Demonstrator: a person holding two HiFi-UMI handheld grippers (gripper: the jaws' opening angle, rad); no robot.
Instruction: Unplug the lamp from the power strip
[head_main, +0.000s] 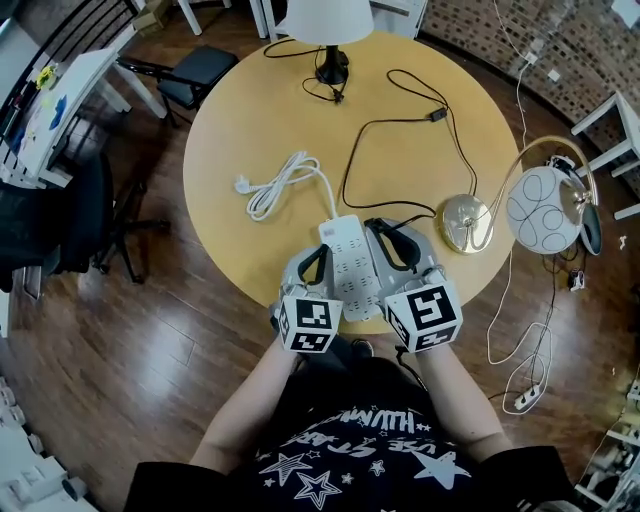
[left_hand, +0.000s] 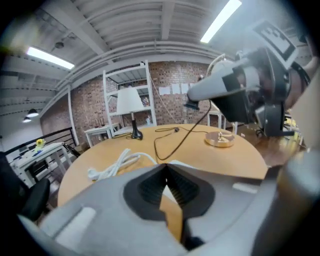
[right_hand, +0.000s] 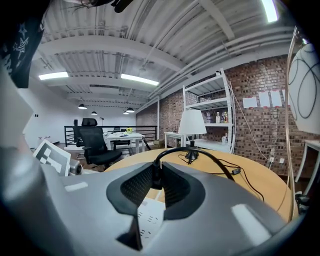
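Note:
A white power strip (head_main: 348, 268) lies at the near edge of the round wooden table (head_main: 250, 120), its white cord (head_main: 275, 185) coiled to the left. My right gripper (head_main: 392, 238) (right_hand: 156, 176) is shut on the black plug (right_hand: 154, 175) just right of the strip (right_hand: 149, 216), which shows below the jaws. The plug's prongs are hidden. Its black cable (head_main: 350, 165) runs past an inline switch (head_main: 437, 115) to the lamp's gold base (head_main: 465, 222). My left gripper (head_main: 320, 258) (left_hand: 166, 168) is shut with nothing in it, against the strip's left side.
The gold lamp's white globe (head_main: 540, 208) hangs past the table's right edge. A second lamp with a white shade (head_main: 325, 18) stands at the far side. A black chair (head_main: 195, 70) stands at the back left. White cables (head_main: 525, 390) lie on the floor at right.

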